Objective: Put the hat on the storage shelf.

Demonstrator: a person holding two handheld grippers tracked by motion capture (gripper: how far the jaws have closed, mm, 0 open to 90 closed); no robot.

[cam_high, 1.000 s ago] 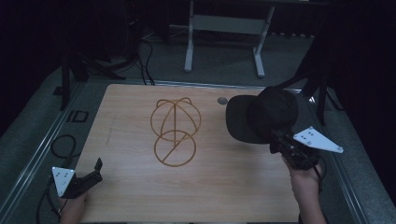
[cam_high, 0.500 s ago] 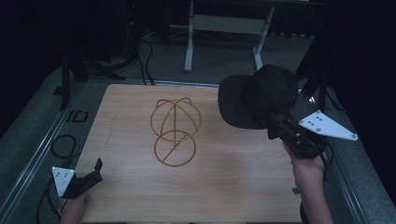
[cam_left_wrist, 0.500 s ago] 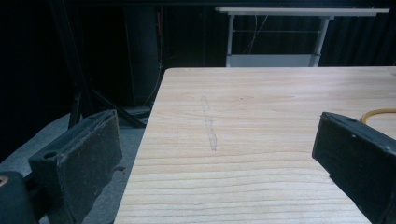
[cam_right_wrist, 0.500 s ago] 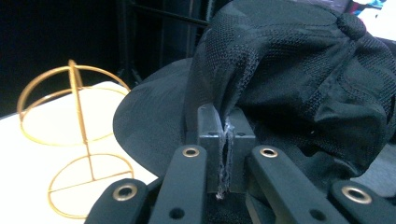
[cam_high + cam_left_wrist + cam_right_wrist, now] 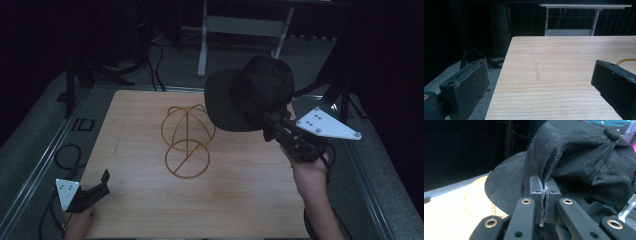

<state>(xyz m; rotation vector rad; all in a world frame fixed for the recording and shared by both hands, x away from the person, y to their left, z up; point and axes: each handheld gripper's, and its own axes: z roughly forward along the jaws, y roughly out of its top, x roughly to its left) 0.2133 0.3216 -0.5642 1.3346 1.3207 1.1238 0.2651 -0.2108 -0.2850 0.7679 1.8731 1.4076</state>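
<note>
Since a second ago the black cap (image 5: 252, 97) has risen and travelled up and leftward over the desk (image 5: 240, 200), carried from above the right edge toward the far right corner, its brim now pointing left toward the wire stand; the right hand (image 5: 310, 167) has followed it forward, and the left tool has stayed where it was.

Nearest, at the front left corner of the desk, the left tool (image 5: 97, 187) rests low beside the person's left hand (image 5: 77, 220), its grey three-cornered plate (image 5: 66, 192) facing up. In the left gripper view its two black jaws stand wide apart with bare wood grain between them and nothing held, so it is released; a faint grey streak (image 5: 536, 67) marks the desk (image 5: 564, 75) ahead, and a sliver of the orange wire ring (image 5: 627, 60) shows just past the right-hand jaw.

On the right, the forearm comes up from the bottom edge to the right tool (image 5: 274, 126), which is clenched on the cap. In the right gripper view the right tool (image 5: 544, 197) has its jaws pressed together on a fold of the cap's (image 5: 584, 162) mesh fabric, the crown bulging to the right and the brim spreading left.

In the middle of the desk stands the orange wire stand (image 5: 187, 137), a round base ring with a domed frame above it. The cap hangs in the air to its right, clear of it, the brim's edge near the dome's right side.

Beyond the desk, a white metal frame (image 5: 245, 27) stands on the dark floor.
</note>
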